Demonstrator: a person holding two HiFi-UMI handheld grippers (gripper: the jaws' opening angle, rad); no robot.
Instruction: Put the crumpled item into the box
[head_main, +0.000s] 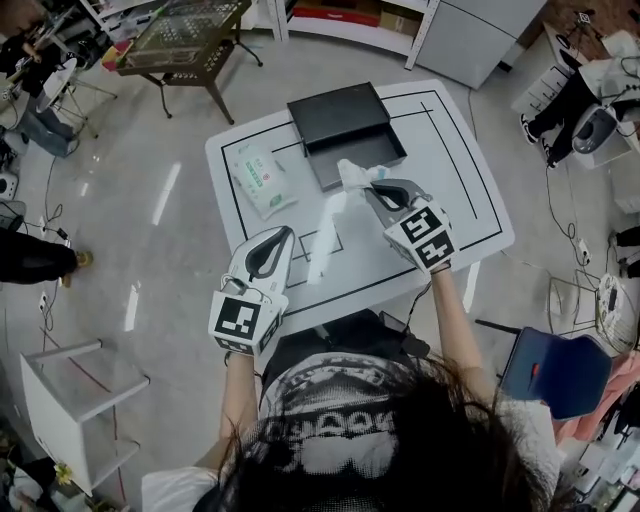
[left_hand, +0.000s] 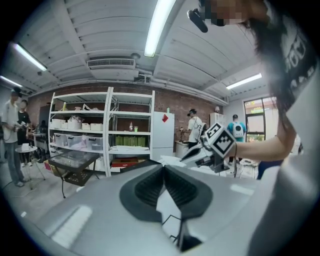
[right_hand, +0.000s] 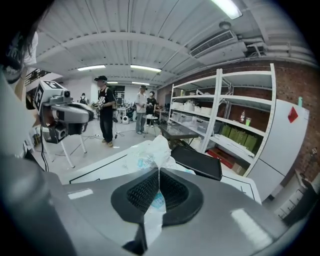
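Closest to the person, the left gripper (head_main: 283, 236) is held low over the near edge of the white surface (head_main: 455, 185). Its jaws are pressed together at the tips and nothing is between them. Only the surface shows through the gap lower down. It looks like it is kept back there so it is out of the way of the other one. A little farther out, the right gripper (head_main: 375, 192) is lifted higher and its jaws are squeezed tight on the crumpled plastic bag (head_main: 328, 230). The bag is thin and white with some blue print on it. One end puffs out past the jaw tips and the rest hangs down in a long floppy strip toward the surface. It is held up like this, I think, so the loose end does not drag on its way to the box. A pack of wipes (head_main: 260, 180) lies flat on the surface off to the left, apart from both grippers. Just past the bag sits the black box (head_main: 340, 115), and its open side faces the person. The bag is not in the box yet. It is in the air just in front of the open part. Far behind, there are shelves and people in the room.
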